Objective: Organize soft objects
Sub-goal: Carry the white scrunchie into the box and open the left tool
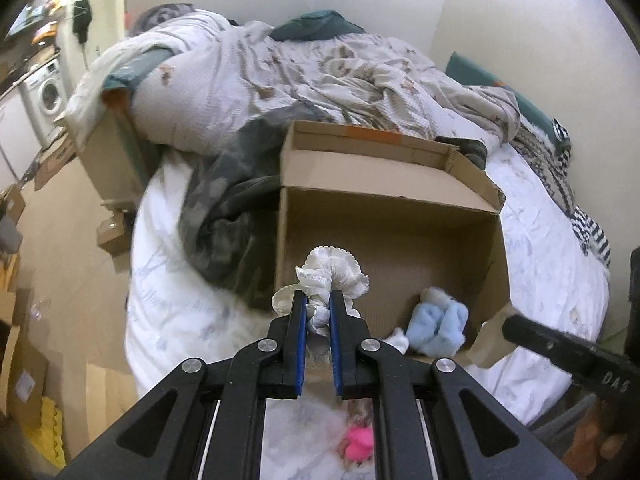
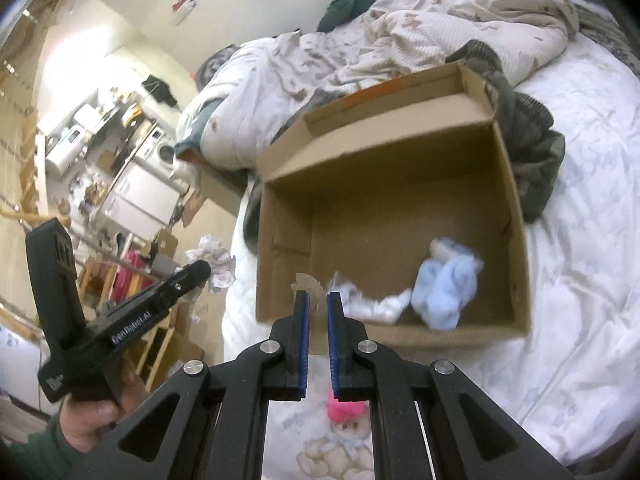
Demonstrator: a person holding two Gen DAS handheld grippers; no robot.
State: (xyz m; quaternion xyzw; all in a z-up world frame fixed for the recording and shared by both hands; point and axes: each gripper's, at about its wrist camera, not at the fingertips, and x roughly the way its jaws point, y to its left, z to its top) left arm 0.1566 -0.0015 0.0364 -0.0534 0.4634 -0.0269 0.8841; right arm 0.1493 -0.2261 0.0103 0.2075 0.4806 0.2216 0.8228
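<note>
An open cardboard box [image 1: 400, 216] [image 2: 400, 184] stands on the white bed. Inside it lie a light blue soft toy [image 1: 438, 326] [image 2: 446, 284] and a small white soft piece [image 2: 376, 304]. My left gripper [image 1: 318, 304] is shut on a white frilly cloth [image 1: 332, 276], held above the box's near left corner; it also shows at the left of the right wrist view, where the cloth [image 2: 212, 262] hangs from it. My right gripper [image 2: 317, 304] has its jaws close together with nothing between them, just in front of the box's near wall. A pink soft toy [image 2: 344, 402] [image 1: 358, 442] lies on the bed below both grippers.
A rumpled patterned duvet [image 1: 320, 72] and a dark grey blanket [image 1: 232, 208] lie behind and left of the box. Striped cloth [image 1: 576, 208] lies at the bed's right edge. Cardboard boxes [image 1: 116, 160] stand on the floor at the left. A washing machine [image 1: 48, 92] stands far left.
</note>
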